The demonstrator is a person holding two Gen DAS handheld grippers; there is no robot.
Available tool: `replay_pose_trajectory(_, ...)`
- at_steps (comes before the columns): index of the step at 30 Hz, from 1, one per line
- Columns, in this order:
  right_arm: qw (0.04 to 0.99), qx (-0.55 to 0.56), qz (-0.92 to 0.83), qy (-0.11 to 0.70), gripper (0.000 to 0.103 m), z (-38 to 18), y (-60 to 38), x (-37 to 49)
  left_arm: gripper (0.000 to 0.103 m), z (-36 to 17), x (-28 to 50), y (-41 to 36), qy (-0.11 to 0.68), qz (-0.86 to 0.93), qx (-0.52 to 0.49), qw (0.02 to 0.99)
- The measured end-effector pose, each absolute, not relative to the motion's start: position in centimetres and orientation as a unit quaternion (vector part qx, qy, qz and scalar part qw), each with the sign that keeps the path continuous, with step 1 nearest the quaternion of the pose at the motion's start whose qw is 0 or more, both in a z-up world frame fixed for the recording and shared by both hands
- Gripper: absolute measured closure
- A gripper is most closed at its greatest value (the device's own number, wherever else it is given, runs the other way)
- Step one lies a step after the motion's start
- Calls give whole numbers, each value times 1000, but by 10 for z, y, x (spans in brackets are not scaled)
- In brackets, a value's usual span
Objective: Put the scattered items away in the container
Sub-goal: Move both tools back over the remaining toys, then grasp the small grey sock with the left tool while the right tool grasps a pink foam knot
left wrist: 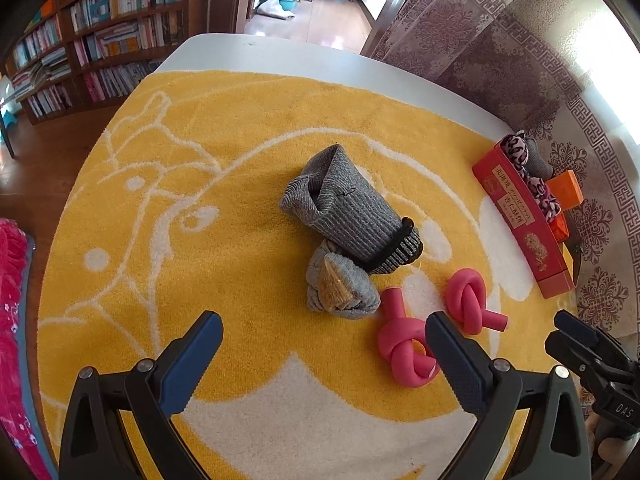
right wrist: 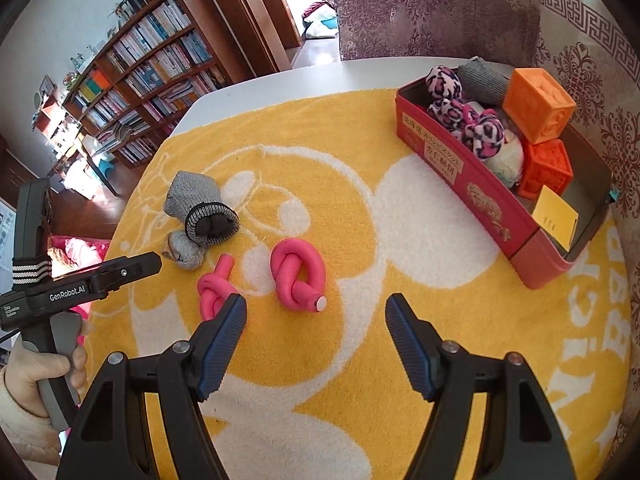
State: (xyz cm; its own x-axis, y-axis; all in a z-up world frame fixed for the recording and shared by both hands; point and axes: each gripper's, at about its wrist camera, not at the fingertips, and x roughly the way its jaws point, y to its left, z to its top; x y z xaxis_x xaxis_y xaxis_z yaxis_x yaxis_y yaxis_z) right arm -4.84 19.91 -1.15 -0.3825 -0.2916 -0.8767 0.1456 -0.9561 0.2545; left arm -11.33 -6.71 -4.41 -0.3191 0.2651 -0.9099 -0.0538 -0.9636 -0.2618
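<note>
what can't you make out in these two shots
- Left wrist view: red box interior, hidden by its near wall.
- Left wrist view: lower pink knot, partly behind a left gripper finger.
- Right wrist view: box's floor under the toys, covered.
- Both views: box label text, too small.

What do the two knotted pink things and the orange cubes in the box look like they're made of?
Knotted pink rods: probably matte foam, since they bend into smooth knots; one cut end shows a pale core, maybe wire. Orange cubes: likely soft moulded rubber or plastic, judging by embossed faces and rounded edges.
</note>
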Motion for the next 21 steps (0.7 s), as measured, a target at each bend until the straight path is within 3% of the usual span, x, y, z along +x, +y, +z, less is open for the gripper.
replay_pose_trajectory(4,125,543,-828,-70,27,-14,203,-47,3,-52,-125,-58,-94,802,-578,118)
replay_pose_trajectory(7,120,543,-828,-74,27,-13,207,-47,22,-59,-134,-53,-85,798,-583,125)
replay_pose_trajectory(8,118,543,-828,-75,27,-14,207,-47,32,-64,-137,-52,-83,794,-588,127)
replay_pose_trajectory(13,119,546,-826,-74,27,-17,206,-49,36,-81,-139,-50,-65,788,-599,125)
replay_pose_trajectory(15,122,547,-825,-71,27,-18,204,-51,57,-81,-137,-50,-60,792,-594,128)
replay_pose_trajectory(16,123,548,-825,-70,27,-18,202,-53,61,-80,-137,-51,-65,791,-594,131)
replay_pose_trajectory(21,138,547,-823,-61,27,-22,190,-67,61,-70,-130,-60,-83,797,-583,135)
